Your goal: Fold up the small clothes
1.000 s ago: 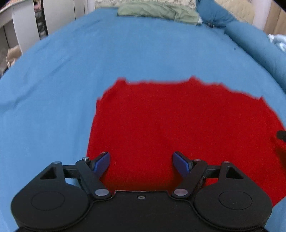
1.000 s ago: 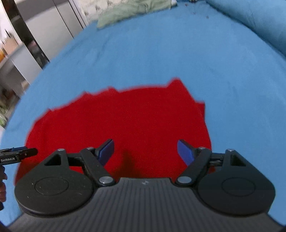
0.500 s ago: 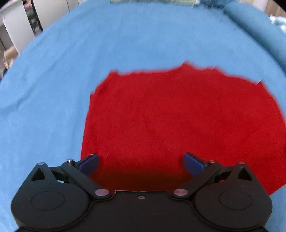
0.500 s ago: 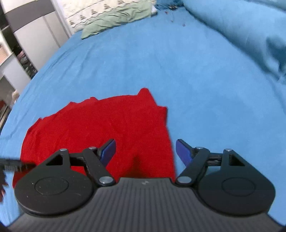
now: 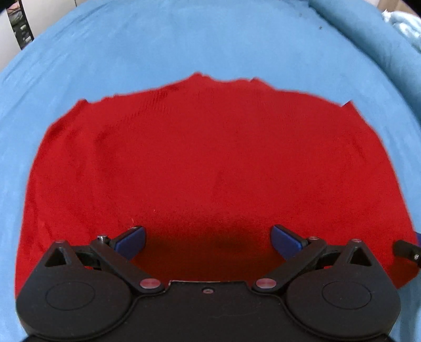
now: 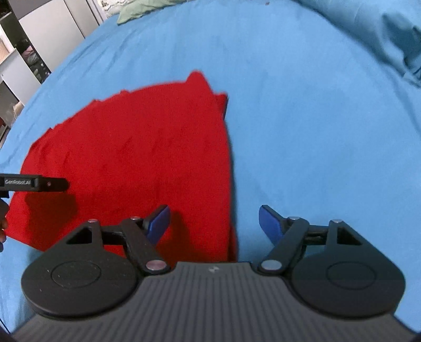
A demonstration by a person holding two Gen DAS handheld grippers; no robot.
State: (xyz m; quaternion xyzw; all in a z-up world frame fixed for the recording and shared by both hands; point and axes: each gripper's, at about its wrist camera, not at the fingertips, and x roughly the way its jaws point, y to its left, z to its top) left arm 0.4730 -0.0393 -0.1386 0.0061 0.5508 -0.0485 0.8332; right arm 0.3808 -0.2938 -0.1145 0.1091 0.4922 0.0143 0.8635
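A red knit garment lies flat on the blue bedsheet. It also shows in the right wrist view. My left gripper is open and empty, low over the garment's near edge. My right gripper is open and empty, straddling the garment's right edge, left finger over red cloth, right finger over the sheet. The left gripper's side shows at the left of the right wrist view.
A blue rolled duvet lies along the right side of the bed. A green cloth lies at the far end. Grey cabinets and shelves stand to the left beyond the bed edge.
Both grippers have come lower and closer to the garment. The right gripper has shifted right to the garment's right edge. The left gripper's jaws have opened wider.
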